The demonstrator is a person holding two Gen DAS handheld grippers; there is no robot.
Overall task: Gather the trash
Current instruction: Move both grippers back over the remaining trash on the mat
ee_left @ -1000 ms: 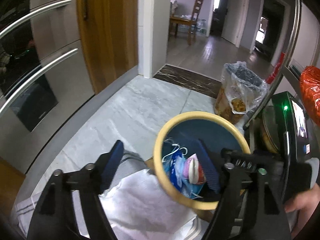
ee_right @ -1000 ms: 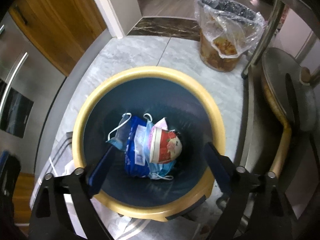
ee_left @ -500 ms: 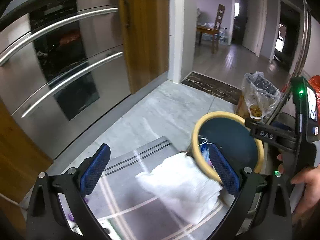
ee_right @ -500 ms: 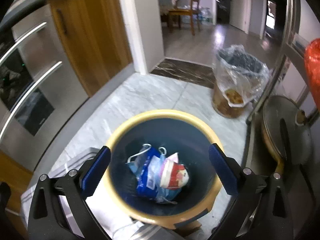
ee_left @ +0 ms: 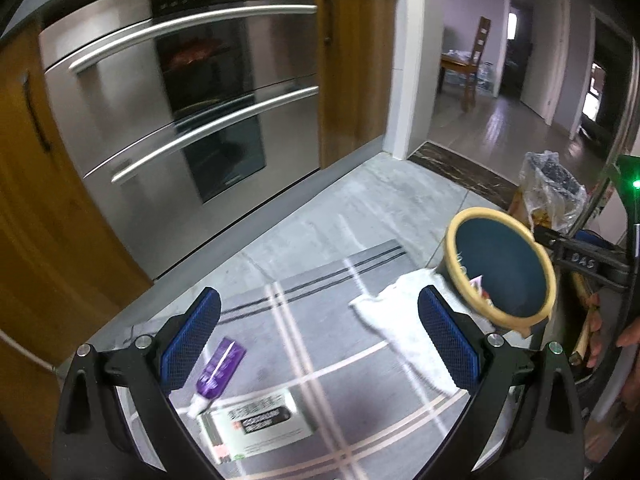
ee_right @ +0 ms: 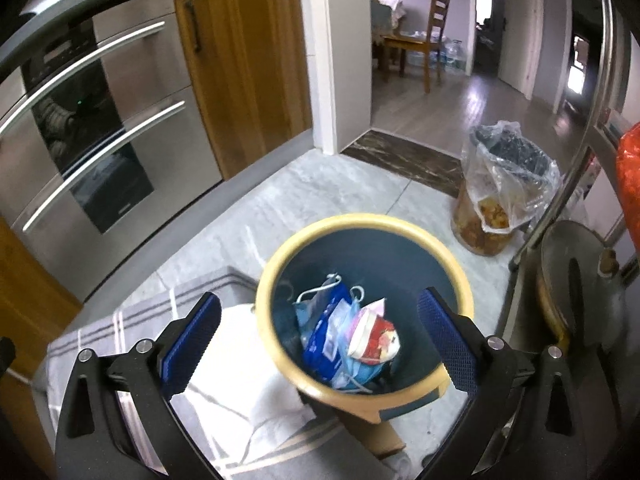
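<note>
A dark blue bin with a yellow rim (ee_right: 280, 264) (ee_left: 454, 236) stands on the floor and holds a blue packet (ee_right: 326, 334), face masks and a crumpled red-and-white cup (ee_right: 374, 338). A white cloth (ee_left: 404, 324) lies on the grey striped mat (ee_left: 320, 280) beside the bin. A purple tube (ee_left: 218, 372) and a flat white-and-black carton (ee_left: 260, 424) lie on the mat near my left gripper (ee_left: 320, 344), which is open and empty above them. My right gripper (ee_right: 320, 344) is open and empty above the bin.
A steel double oven (ee_left: 180, 92) and wooden cabinets (ee_left: 352, 60) line the left side. A plastic-lined food waste tub (ee_right: 496, 200) stands beyond the bin. A metal rack with a pan (ee_right: 572, 276) is at the right. A doorway leads to a room with a wooden chair (ee_right: 436, 28).
Both grippers have risen and pulled back from the bin. The left view swung left and now shows the mat, the purple tube and the carton.
</note>
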